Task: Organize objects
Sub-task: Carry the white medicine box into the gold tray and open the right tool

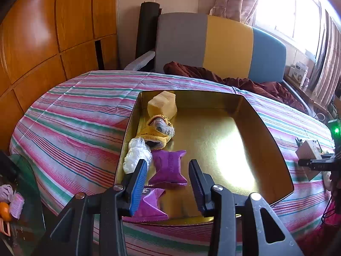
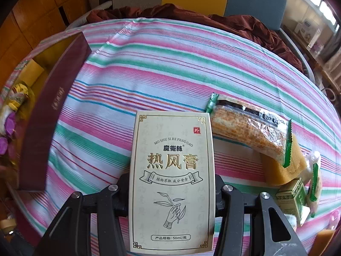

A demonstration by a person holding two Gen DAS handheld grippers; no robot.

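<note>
A gold tin tray (image 1: pixel 266 132) lies on the striped tablecloth. Along its left side lie a yellow sponge (image 1: pixel 163 105), a yellow cloth item (image 1: pixel 158 131), a clear plastic bundle (image 1: pixel 137 154) and two purple packets (image 1: pixel 169 169). My left gripper (image 1: pixel 168 183) is open and empty above the purple packets. My right gripper (image 2: pixel 172 183) is shut on a cream box with Chinese lettering (image 2: pixel 172 170), held above the cloth; its fingertips are hidden behind the box. The tray's maroon outer wall (image 2: pixel 55 106) shows at left in the right wrist view.
On the cloth at right lie a green-edged snack packet (image 2: pixel 249 128) on a yellow sponge (image 2: pixel 283 168), a small green box (image 2: pixel 294 196) and another packet (image 2: pixel 314 181). A chair (image 1: pixel 213 44) with a maroon cloth (image 1: pixel 234 81) stands behind the table. Wooden cabinets are at left.
</note>
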